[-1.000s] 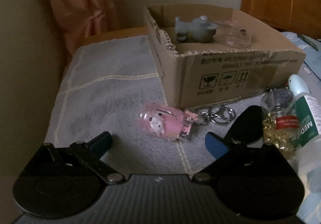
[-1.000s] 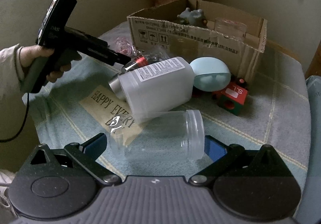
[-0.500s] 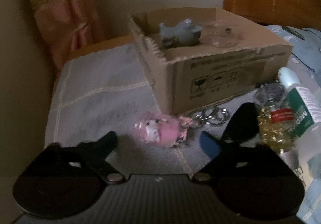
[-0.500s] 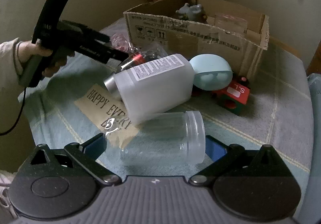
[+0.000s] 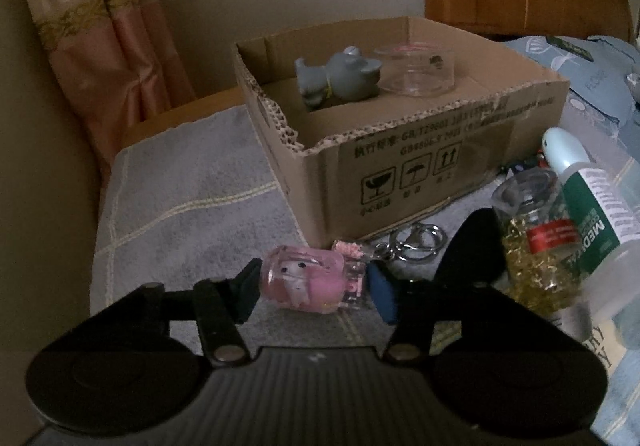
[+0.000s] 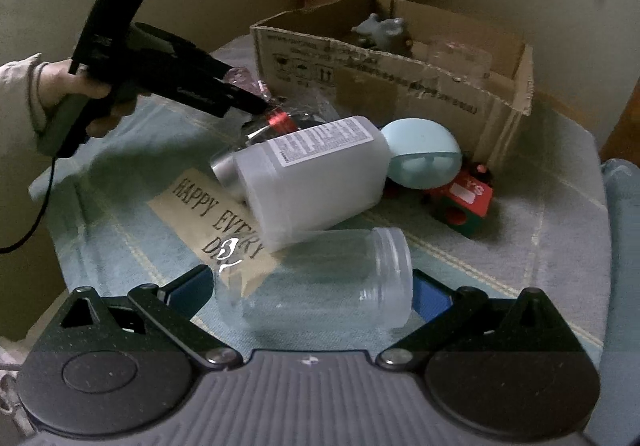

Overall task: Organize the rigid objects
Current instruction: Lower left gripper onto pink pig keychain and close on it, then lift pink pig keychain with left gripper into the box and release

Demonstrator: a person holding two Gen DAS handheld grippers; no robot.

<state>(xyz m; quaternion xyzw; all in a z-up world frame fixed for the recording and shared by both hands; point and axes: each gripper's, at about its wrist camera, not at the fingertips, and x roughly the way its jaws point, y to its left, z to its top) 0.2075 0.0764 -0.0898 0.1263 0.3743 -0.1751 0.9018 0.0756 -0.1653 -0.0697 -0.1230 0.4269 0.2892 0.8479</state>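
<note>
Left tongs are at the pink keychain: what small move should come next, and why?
Probably a short lift. The left tongs have just been closing and now pinch the pink keychain at both ends, while it appears to lie on the cloth in front of the box, where it likely belongs.

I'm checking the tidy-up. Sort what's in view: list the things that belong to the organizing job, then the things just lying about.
Job:
- pink keychain bottle, between the left gripper pads, which have just been closing
- clear jar, between the right gripper fingers
- cardboard box
- white bottle
- gold-filled vial

Lying about:
- curtain
- checked cloth
- HAPPY EVERY DAY sign
</note>
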